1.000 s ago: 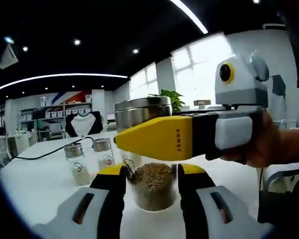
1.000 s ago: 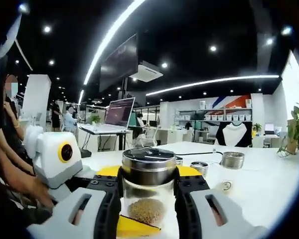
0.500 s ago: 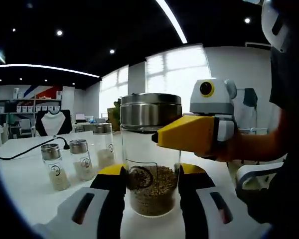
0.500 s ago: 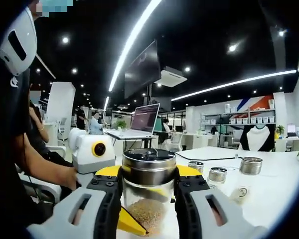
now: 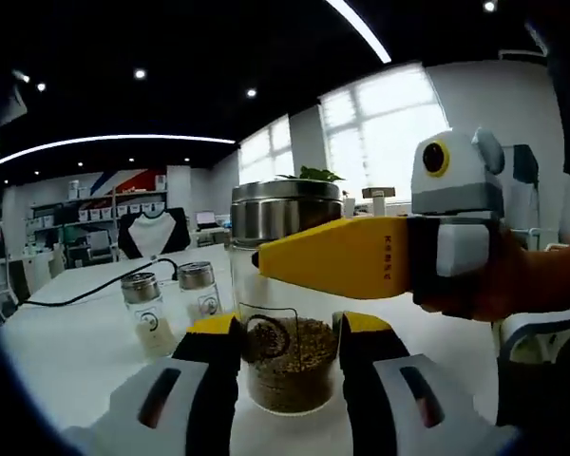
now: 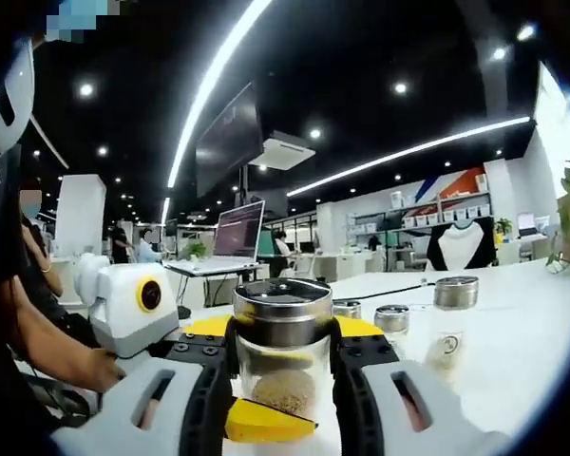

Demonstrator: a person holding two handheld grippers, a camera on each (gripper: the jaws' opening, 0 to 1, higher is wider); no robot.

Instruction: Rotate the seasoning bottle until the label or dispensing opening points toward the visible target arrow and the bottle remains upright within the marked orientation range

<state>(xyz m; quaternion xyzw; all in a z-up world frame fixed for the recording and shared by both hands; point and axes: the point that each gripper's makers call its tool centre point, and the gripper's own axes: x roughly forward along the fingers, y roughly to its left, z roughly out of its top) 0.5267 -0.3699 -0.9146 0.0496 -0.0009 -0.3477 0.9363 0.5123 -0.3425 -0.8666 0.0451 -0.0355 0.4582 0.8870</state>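
1. In the left gripper view we see the seasoning bottle (image 5: 287, 313) standing upright on the white bench (image 5: 76, 351), a glass jar with a steel lid and brown grains filling its lower part.
2. Our left gripper (image 5: 287, 366) has its jaws on either side of the jar's lower body, pressed against the glass, so we read it as holding the jar.
3. The right gripper (image 5: 332, 256) comes into that view from the right, its yellow jaw lying across the jar just under the lid, with a hand (image 5: 513, 285) behind it.
4. In the right gripper view the same seasoning bottle (image 6: 283, 356) sits between the right gripper (image 6: 283, 366) jaws, which are narrow and clamp it just under the lid.
5. The left gripper (image 6: 266, 423) shows there low down as a yellow tip seen through the glass.
6. Two small shakers (image 5: 171, 304) stand on the bench left of the jar, well apart from it; a black cable (image 5: 85, 294) runs behind them.
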